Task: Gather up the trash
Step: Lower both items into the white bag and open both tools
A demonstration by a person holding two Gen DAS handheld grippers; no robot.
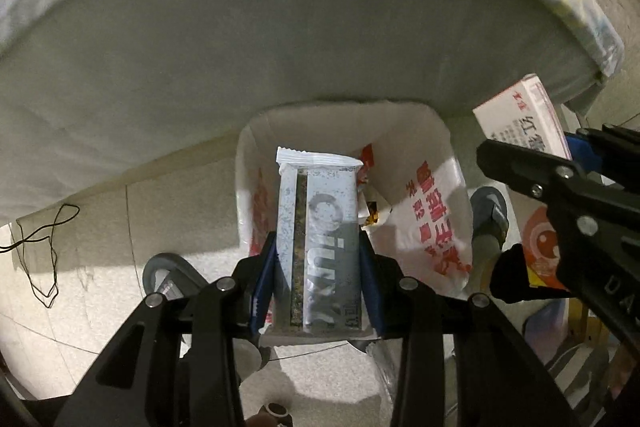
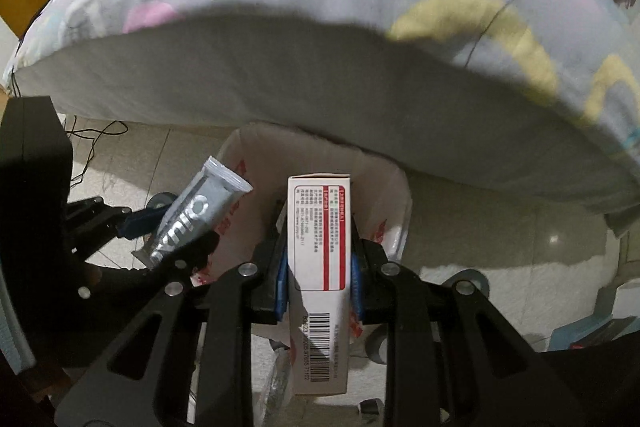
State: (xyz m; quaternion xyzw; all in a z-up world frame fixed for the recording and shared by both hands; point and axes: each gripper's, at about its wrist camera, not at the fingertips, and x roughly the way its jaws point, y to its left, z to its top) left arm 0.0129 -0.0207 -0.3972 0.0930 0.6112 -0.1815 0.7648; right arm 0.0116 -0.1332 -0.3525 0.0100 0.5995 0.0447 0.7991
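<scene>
Left gripper (image 1: 318, 255): jaws closed on a grey-and-white snack wrapper (image 1: 318, 239), the blue pads pressing both long edges. The wrapper stands lengthwise between the fingers, its crimped end pointing forward, directly above the open mouth of the white trash bag (image 1: 424, 187). The same wrapper (image 2: 196, 215) shows in the right wrist view, tilted over the bag's left rim.

Right gripper (image 2: 320, 251): jaws clamped on a white carton with red print and a barcode (image 2: 320, 251), pads bearing on its narrow sides. The carton is held upright over the trash bag (image 2: 380, 195), inside the line of the rim. In the left wrist view this carton (image 1: 524, 119) sits just right of the bag's right edge.

Trash bag: a white plastic bag with red lettering, open, standing on the tiled floor (image 1: 100, 219) against the hanging side of the bed sheet (image 1: 280, 47). Small scraps lie in its bottom. The bag's far rim touches the sheet. Open floor lies left of the bag, where a thin black cord (image 1: 44, 259) trails. The two grippers are near each other above the bag, apart.
</scene>
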